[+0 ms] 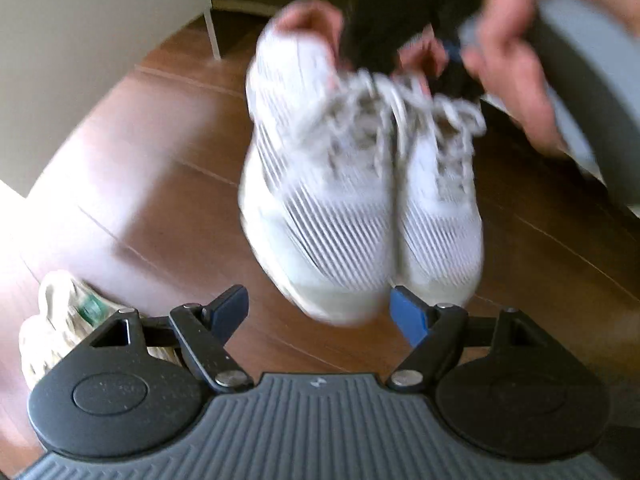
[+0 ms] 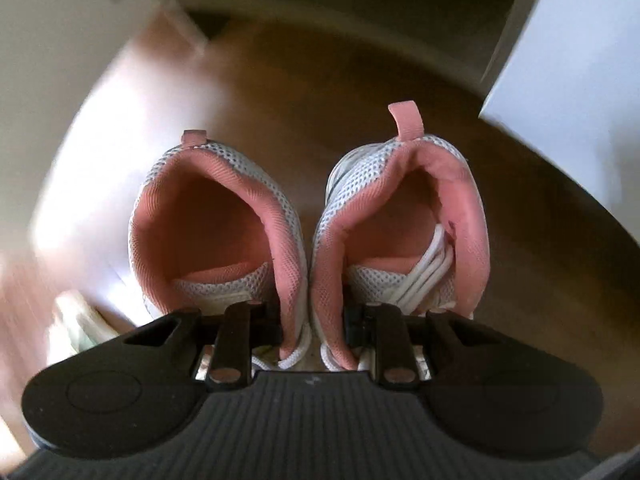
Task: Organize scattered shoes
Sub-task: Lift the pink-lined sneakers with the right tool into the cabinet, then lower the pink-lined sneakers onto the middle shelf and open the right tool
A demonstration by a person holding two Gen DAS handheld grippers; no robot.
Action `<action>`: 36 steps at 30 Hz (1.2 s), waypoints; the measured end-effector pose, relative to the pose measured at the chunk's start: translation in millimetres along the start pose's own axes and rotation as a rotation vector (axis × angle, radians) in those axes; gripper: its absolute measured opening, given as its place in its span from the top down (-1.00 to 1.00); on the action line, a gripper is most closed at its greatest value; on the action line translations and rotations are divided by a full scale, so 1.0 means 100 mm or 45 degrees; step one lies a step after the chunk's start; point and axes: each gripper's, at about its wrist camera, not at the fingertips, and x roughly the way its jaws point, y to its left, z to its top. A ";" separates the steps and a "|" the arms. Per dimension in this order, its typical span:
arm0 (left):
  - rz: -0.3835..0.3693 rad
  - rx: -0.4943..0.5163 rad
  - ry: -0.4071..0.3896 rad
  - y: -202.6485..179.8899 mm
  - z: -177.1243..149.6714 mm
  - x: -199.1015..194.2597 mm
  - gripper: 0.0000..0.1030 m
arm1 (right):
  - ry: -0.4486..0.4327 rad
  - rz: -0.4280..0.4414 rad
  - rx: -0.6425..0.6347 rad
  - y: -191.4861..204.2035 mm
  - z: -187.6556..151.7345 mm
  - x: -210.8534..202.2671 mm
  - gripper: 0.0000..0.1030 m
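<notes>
A pair of white mesh sneakers [image 1: 352, 200] with pink lining hangs above the wooden floor, toes toward my left gripper. My right gripper [image 2: 310, 320] is shut on the two inner collars, pinching the left sneaker [image 2: 216, 216] and the right sneaker [image 2: 404, 216] side by side. In the left wrist view the right gripper [image 1: 456, 50] appears blurred at the top right, with a hand [image 1: 512, 60] around its grey body. My left gripper [image 1: 316, 300] is open just under the toes, touching nothing.
A cream shoe with a green mark [image 1: 60, 320] lies on the floor at lower left, also blurred [image 2: 76, 320]. A white cabinet [image 1: 80, 40] with a thin leg [image 1: 212, 28] stands at the back left. A white box-like unit [image 2: 560, 60] is at the right.
</notes>
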 end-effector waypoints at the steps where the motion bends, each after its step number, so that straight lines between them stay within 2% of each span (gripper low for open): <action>1: -0.001 0.014 -0.012 0.04 0.05 0.00 -0.54 | -0.049 0.003 0.045 0.08 0.10 -0.09 0.58; 5: -0.009 0.095 -0.072 0.17 0.30 0.06 -0.54 | -0.246 -0.031 0.180 0.34 0.54 -0.20 0.57; 11: -0.028 0.262 -0.147 0.23 0.67 0.61 -0.54 | -0.376 -0.118 0.339 0.45 1.18 0.01 0.56; 15: -0.100 0.199 -0.123 0.24 0.88 1.10 -0.54 | -0.408 -0.099 0.328 0.45 1.44 0.25 0.53; 19: -0.106 0.160 -0.155 0.23 1.06 1.30 -0.54 | -0.428 -0.160 0.203 0.63 1.56 0.29 0.48; 21: -0.148 0.111 -0.189 0.32 1.14 1.37 -0.54 | -0.447 -0.199 0.112 0.74 1.59 0.30 0.31; 23: -0.173 0.152 -0.203 0.35 1.18 1.40 -0.53 | -0.459 -0.236 -0.008 0.87 1.63 0.34 -0.34; 24: -0.158 0.202 -0.222 0.32 1.18 1.41 -0.53 | -0.465 -0.238 -0.023 0.85 1.64 0.32 -0.46; 27: -0.148 0.314 -0.248 0.29 1.21 1.39 -0.53 | -0.483 -0.242 -0.067 0.80 1.66 0.28 -0.52; 29: -0.160 0.387 -0.235 0.26 1.23 1.40 -0.54 | -0.495 -0.245 -0.097 0.77 1.67 0.25 -0.42; 33: -0.140 0.466 -0.230 0.21 1.21 1.44 -0.54 | -0.518 -0.251 -0.156 0.71 1.70 0.19 0.07; 34: -0.132 0.467 -0.236 0.21 1.18 1.44 -0.54 | -0.524 -0.252 -0.171 0.69 1.71 0.17 0.41; 35: -0.122 0.466 -0.251 0.21 1.15 1.43 -0.59 | -0.530 -0.248 -0.175 0.67 1.72 0.15 0.47; 36: -0.120 0.471 -0.257 0.20 1.12 1.43 -0.59 | -0.535 -0.208 -0.102 0.59 1.78 0.09 0.49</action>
